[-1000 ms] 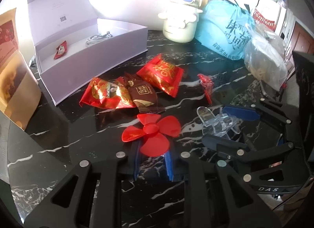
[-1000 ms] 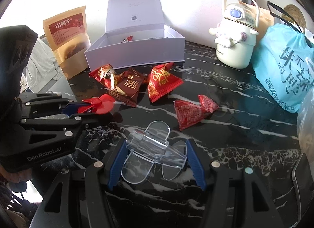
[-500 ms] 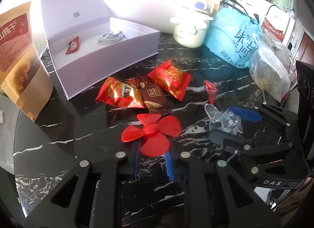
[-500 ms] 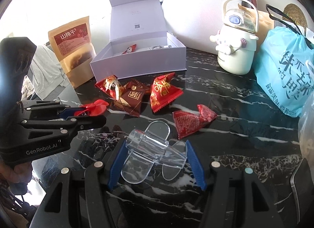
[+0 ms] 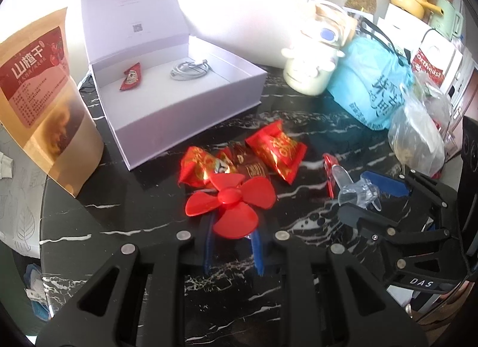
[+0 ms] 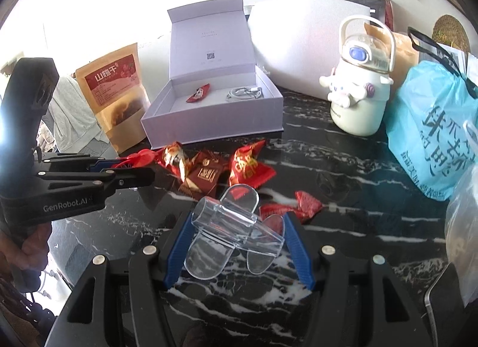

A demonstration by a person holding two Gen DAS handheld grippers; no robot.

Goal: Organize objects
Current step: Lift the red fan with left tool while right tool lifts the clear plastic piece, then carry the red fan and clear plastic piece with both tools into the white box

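My left gripper (image 5: 231,227) is shut on a red plastic propeller (image 5: 228,205), held above the black marble table (image 5: 119,212); it shows at the left of the right wrist view as the left gripper (image 6: 131,167). My right gripper (image 6: 237,227) is shut on a clear plastic propeller (image 6: 236,227), also seen as the clear propeller (image 5: 355,188) in the left wrist view. An open white box (image 5: 179,102) behind holds a small red packet (image 5: 130,76) and a coiled white cable (image 5: 189,70). Several red and brown snack packets (image 6: 221,167) lie in front of the box.
A brown snack pouch (image 5: 44,93) stands left of the box. At the back right are a white cartoon bottle (image 6: 358,93), a blue plastic bag (image 6: 433,131) and a clear bag (image 5: 418,137). One red packet (image 6: 304,203) lies apart near my right gripper.
Both grippers have risen and moved forward toward the box with their propellers still held. The box and pouch now look larger and closer in the left wrist view.
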